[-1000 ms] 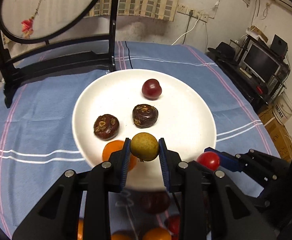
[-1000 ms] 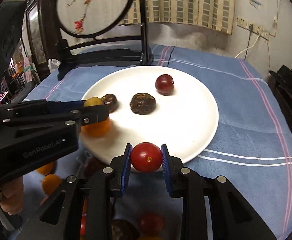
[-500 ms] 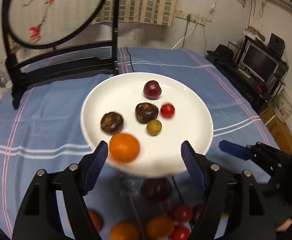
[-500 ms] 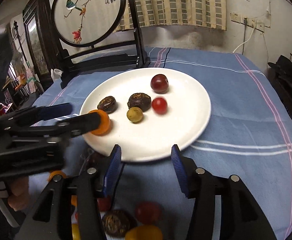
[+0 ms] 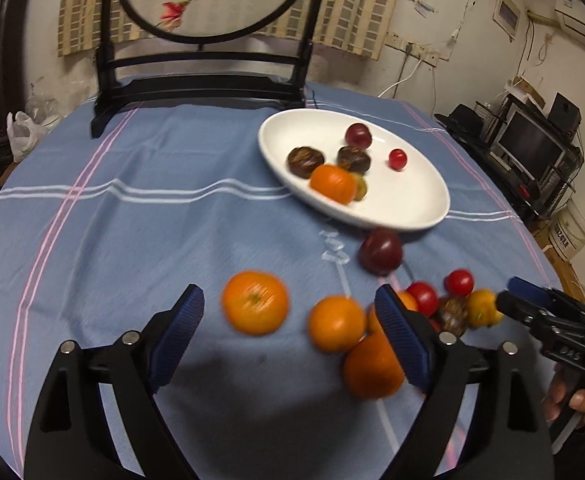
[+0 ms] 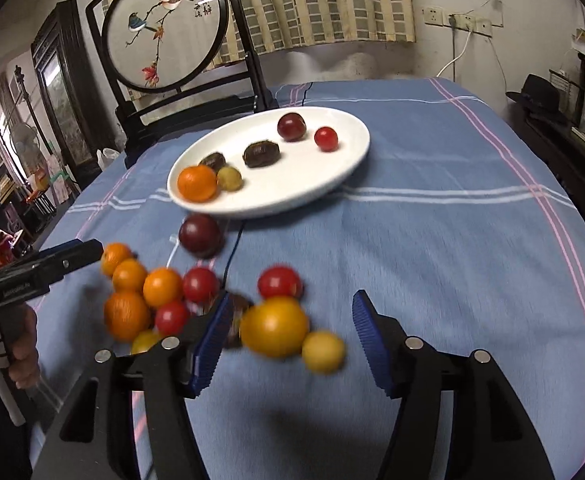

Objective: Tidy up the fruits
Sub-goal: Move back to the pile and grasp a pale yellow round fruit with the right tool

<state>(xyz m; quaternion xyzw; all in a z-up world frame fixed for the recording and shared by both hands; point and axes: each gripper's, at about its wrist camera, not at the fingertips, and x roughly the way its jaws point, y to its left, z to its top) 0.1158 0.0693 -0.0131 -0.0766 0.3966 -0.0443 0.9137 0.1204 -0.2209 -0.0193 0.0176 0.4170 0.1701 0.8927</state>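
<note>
Left hand-held gripper (image 5: 288,320) spread, empty, over oranges (image 5: 255,302); right hand-held gripper (image 6: 292,340) spread around yellow-orange fruit (image 6: 274,332); plate (image 6: 332,176) upper centre.

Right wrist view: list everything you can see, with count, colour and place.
plate: 1, white, on the tablecloth
orange on plate: 1, orange, near rim
small yellow-green fruit: 1, touching that orange
brown fruits: 2, dark brown, middle of the plate
plum on plate: 1, dark red, far side
tomato on plate: 1, red, beside that plum
loose plum: 1, dark red, on the cloth by the plate's near rim
loose pile: ten or more, orange, red and yellow, blurred, by the grippers
tablecloth: 1, blue, striped
embroidered screen: 1, dark frame, behind the plate
left gripper: 1, black and blue, open, empty
right gripper: 1, black and blue, open, empty
</note>
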